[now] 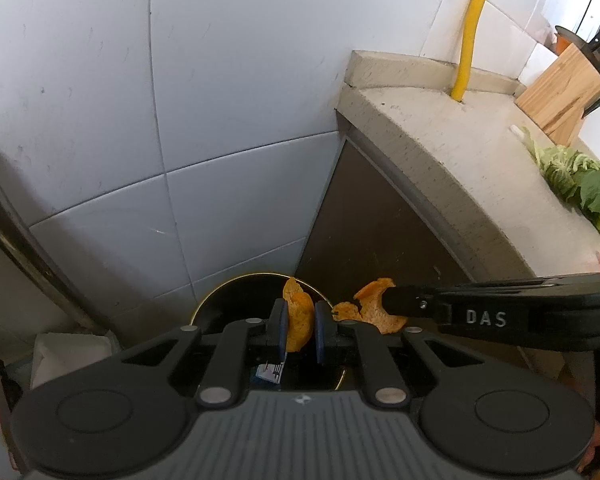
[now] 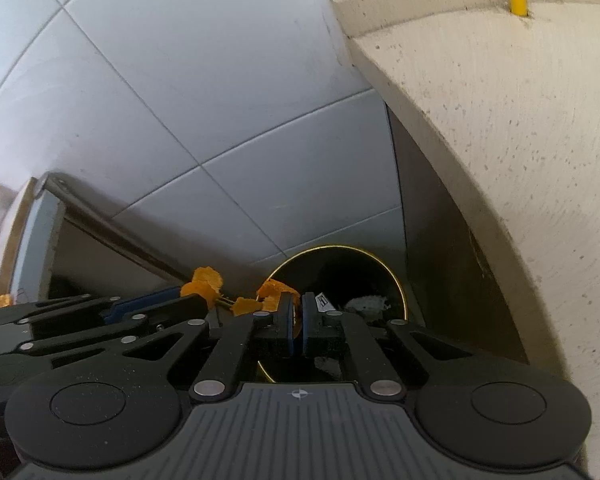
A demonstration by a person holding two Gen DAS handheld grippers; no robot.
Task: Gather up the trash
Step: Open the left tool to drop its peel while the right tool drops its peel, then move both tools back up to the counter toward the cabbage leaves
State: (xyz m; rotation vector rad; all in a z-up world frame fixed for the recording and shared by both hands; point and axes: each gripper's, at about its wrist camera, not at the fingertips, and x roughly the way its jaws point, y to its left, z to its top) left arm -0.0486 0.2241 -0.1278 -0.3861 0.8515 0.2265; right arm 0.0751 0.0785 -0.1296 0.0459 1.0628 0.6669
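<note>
A: Left wrist view first. left gripper (image 1: 299,330) pinches an orange peel piece (image 1: 299,320) between its blue pads (image 1: 321,332), curled, orange skin, paler inside. It hangs right over the black bin (image 1: 236,296), gold rim.

B: And the other one?

A: right gripper (image 1: 384,307) comes in from the right, fingers pressed onto a second peel piece (image 1: 374,310), ragged and folded, just beside the first, over the bin's edge.

B: Surroundings?

A: Grey-white tiled wall (image 1: 180,100), speckled stone counter (image 1: 460,152) on the right, yellow pipe (image 1: 474,28) through it, wooden knife block (image 1: 564,88), leafy greens (image 1: 580,184), more peel at the far right counter edge.

B: Right wrist view?

A: Right gripper's jaws nearly together, thin orange peel sliver between the pads, above the bin's mouth (image 2: 332,280). Something crumpled and white lies inside, plus a label scrap. Left gripper enters from the left holding its peel, near the rim.

B: Room there?

A: Same tiles, counter overhang on the right, dark cabinet side below it.
</note>
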